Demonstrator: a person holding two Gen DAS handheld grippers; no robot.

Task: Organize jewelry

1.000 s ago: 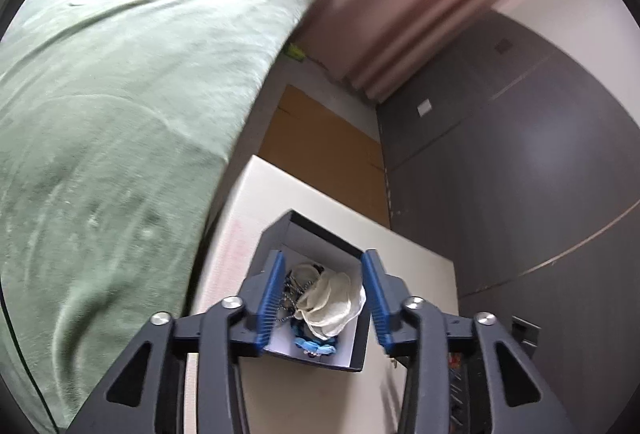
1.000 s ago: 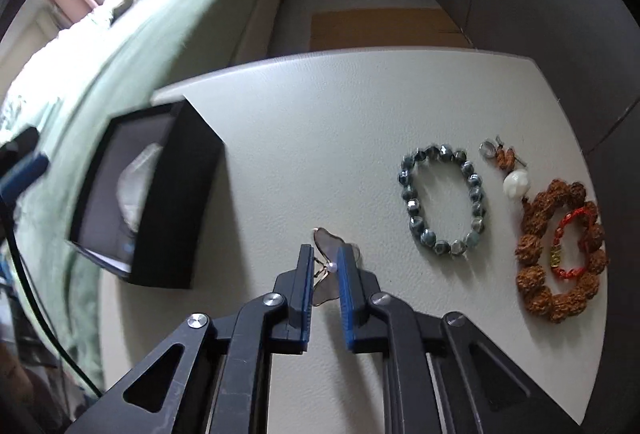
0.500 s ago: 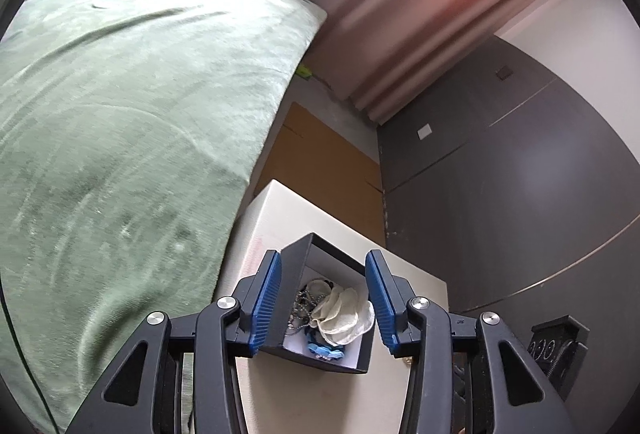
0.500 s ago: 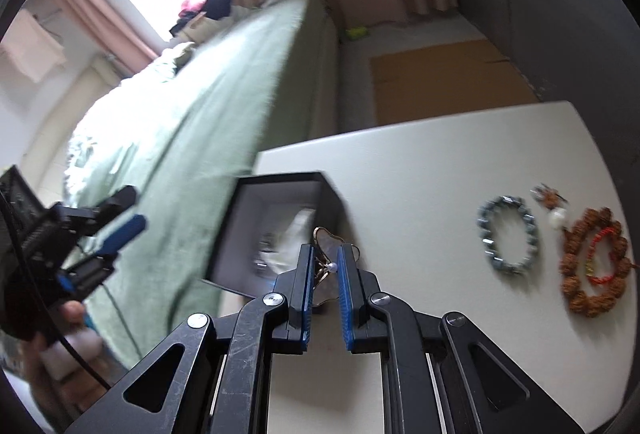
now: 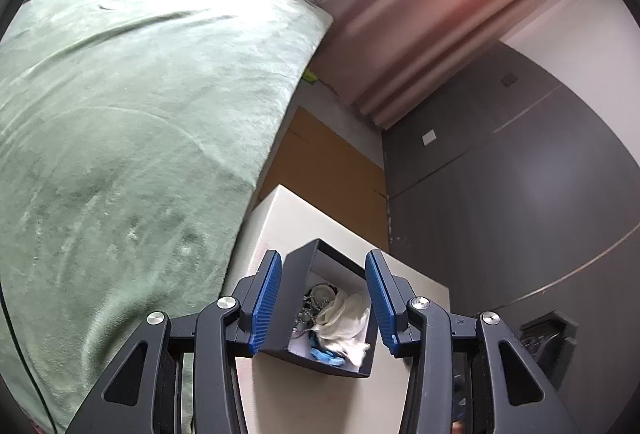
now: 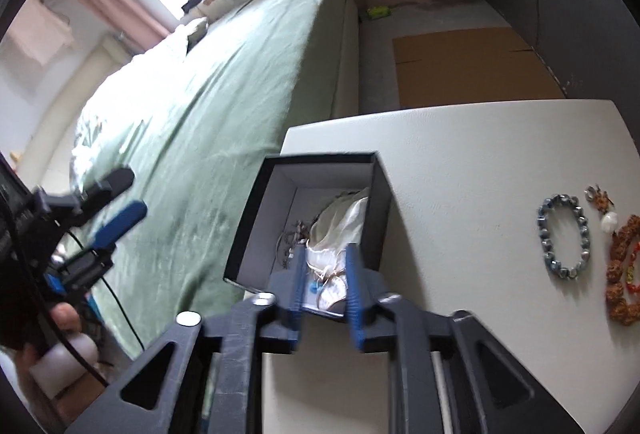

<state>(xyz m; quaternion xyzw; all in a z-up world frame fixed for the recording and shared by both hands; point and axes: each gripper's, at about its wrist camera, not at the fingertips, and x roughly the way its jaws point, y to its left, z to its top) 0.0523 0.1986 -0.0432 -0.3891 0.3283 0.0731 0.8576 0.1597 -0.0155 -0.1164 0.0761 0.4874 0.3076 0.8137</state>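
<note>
The right gripper (image 6: 323,284) has carried its pendant over the black box (image 6: 256,230); its jaws are opening, releasing it inside, while the left gripper (image 5: 322,300) jaws stand open around the box.

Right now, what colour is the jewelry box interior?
Light grey inside, black outside; the box shows best in the right wrist view.

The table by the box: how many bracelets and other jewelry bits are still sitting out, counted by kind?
Bead bracelets: 3 (blue-grey bracelet, brown knobbly bracelet, red bracelet lying inside the brown one)
Charm with a white bead: 1
Total: 4 still out on the white table, beside the black box.
</note>
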